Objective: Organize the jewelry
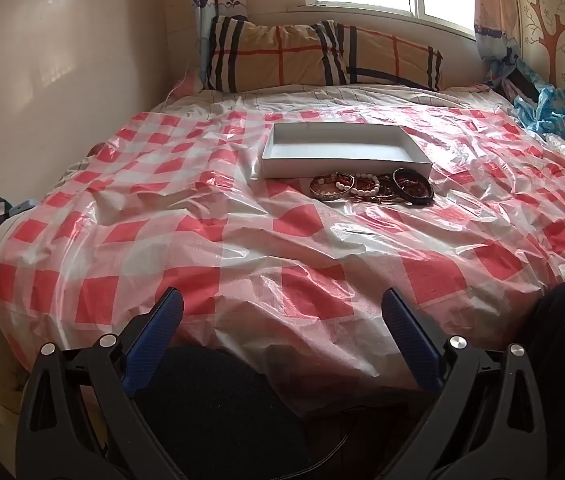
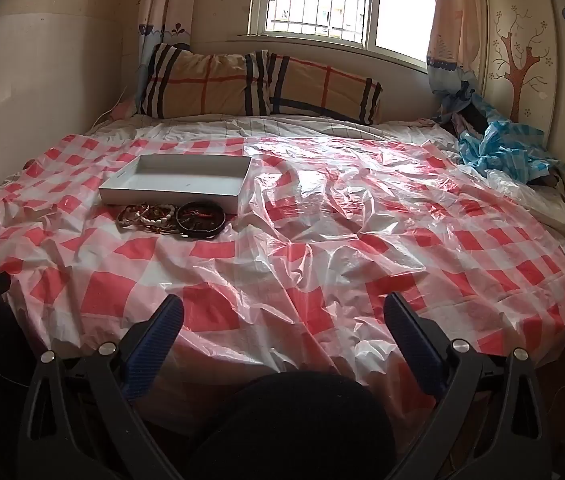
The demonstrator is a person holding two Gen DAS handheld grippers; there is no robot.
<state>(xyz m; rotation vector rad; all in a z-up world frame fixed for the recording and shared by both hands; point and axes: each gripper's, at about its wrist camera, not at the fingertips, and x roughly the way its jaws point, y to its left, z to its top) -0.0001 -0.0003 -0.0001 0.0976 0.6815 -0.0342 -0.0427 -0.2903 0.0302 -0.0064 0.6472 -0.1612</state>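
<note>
A pile of bracelets (image 1: 372, 188) lies on the red-and-white checked plastic sheet (image 1: 242, 240) that covers the bed, just in front of an empty white box (image 1: 346, 162). The pile holds gold bangles, white beads and black bands. In the right wrist view the bracelets (image 2: 172, 219) and the box (image 2: 170, 196) sit to the left. My left gripper (image 1: 282, 300) is open and empty, held at the bed's near edge, well short of the pile. My right gripper (image 2: 282, 304) is open and empty, also at the near edge, to the right of the pile.
Two plaid pillows (image 1: 322, 58) lean at the head of the bed under a window. Crumpled blue cloth (image 1: 550, 114) lies at the far right corner. A wall runs along the bed's left side. Dark-clothed knees (image 2: 302, 420) show under the grippers.
</note>
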